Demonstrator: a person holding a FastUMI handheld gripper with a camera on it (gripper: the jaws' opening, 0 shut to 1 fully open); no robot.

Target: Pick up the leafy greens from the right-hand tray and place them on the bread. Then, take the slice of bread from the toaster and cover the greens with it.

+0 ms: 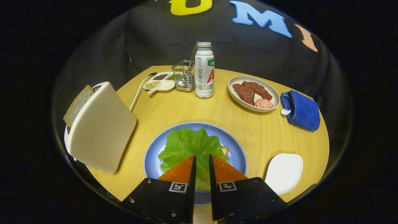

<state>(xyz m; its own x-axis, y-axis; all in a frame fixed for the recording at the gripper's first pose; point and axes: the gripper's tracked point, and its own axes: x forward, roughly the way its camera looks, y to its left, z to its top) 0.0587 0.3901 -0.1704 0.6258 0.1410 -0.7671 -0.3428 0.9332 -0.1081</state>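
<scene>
The leafy greens lie spread over the bread on the blue plate; one bread corner peeks out at the leaf's right side. My gripper is low over the plate, its orange fingers close together with the leaf's near edge pinched in the narrow gap. The white toaster stands left of the plate with a slice of bread sticking up from its slot. A white tray sits bare to the right of the plate.
Beyond the plate stand a white bottle, a wire caddy and a divided dish of beans. A plate of meat and a folded blue cloth lie at the far right of the round wooden table.
</scene>
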